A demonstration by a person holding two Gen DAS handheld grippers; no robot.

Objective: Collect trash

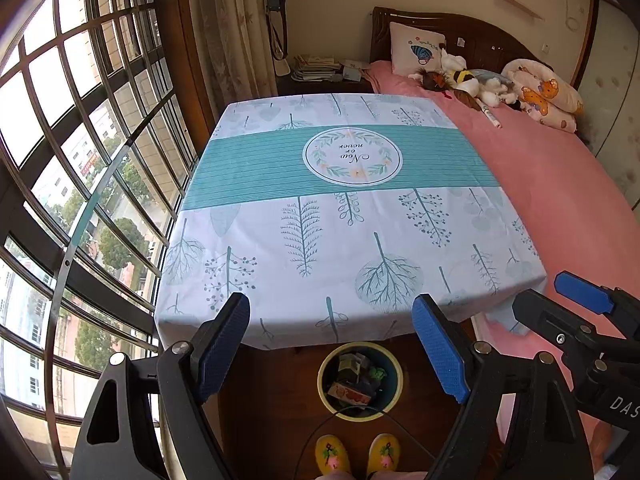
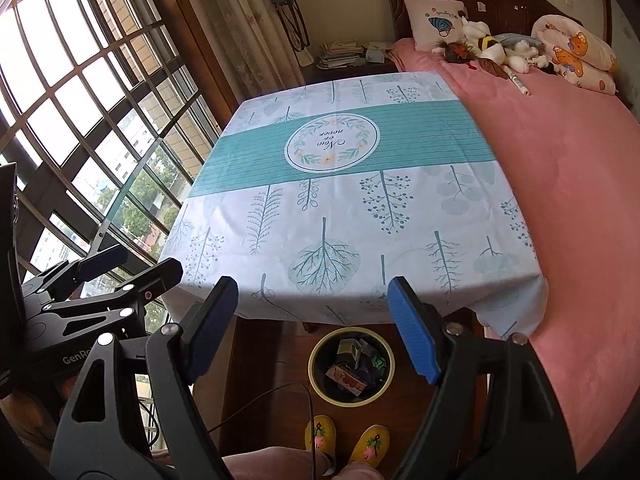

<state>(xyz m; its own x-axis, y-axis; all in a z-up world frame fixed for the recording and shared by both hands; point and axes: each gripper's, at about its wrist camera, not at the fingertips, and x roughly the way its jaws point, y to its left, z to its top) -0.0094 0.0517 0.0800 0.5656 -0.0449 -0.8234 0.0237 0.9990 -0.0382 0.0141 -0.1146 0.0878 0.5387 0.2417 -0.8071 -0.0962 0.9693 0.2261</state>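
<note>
A round bin (image 1: 324, 364) with a yellow rim stands on the wood floor below the table's near edge; it also shows in the right wrist view (image 2: 314, 364). Several wrappers and small packs (image 1: 352, 376) lie inside it, and show in the right wrist view too (image 2: 354, 368). My left gripper (image 1: 332, 344) is open and empty, held above the bin at the table's near edge. My right gripper (image 2: 312, 320) is open and empty beside it, also above the bin. The table (image 1: 320, 240) has a white and teal leaf-print cloth, also in the right wrist view (image 2: 340, 208).
A bed with a pink cover (image 1: 560, 184) runs along the table's right side, with a pillow, soft toys (image 1: 468, 80) and a rolled blanket at its head. A barred window (image 1: 80, 160) fills the left. A nightstand with papers (image 1: 316, 68) is behind. Yellow slippers (image 1: 356, 454) stand near the bin.
</note>
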